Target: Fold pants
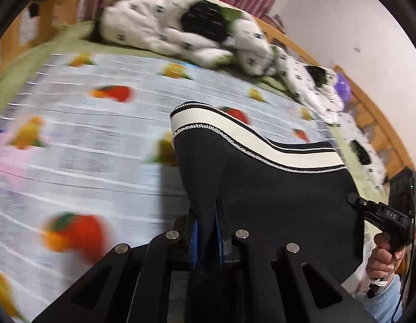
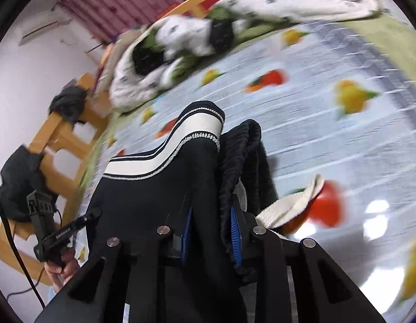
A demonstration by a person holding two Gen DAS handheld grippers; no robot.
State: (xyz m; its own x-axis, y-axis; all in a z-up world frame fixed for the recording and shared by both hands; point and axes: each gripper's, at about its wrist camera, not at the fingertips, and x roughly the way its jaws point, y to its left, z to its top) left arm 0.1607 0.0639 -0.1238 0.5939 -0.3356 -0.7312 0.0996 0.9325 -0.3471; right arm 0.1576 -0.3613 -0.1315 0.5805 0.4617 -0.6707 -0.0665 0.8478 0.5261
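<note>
The dark navy pants point(image 1: 261, 188) with a white stripe band hang above the bed, stretched between both grippers. In the left wrist view my left gripper point(image 1: 208, 215) is shut on a fold of the dark cloth, blue pads pressed to it. At the right edge the right gripper point(image 1: 354, 199), held by a hand, meets the pants' far side. In the right wrist view my right gripper point(image 2: 210, 215) is shut on bunched pants point(image 2: 154, 188) near the ribbed waistband, and a white drawstring point(image 2: 294, 204) dangles beside it. The left gripper point(image 2: 92, 215) touches the pants at the left.
Under the pants lies a bed sheet point(image 1: 100, 134) printed with fruit. A crumpled white quilt point(image 1: 167, 27) is heaped at the far side. A wooden bed frame point(image 2: 60, 134) carries dark clothes point(image 2: 68, 102). A wall stands behind it.
</note>
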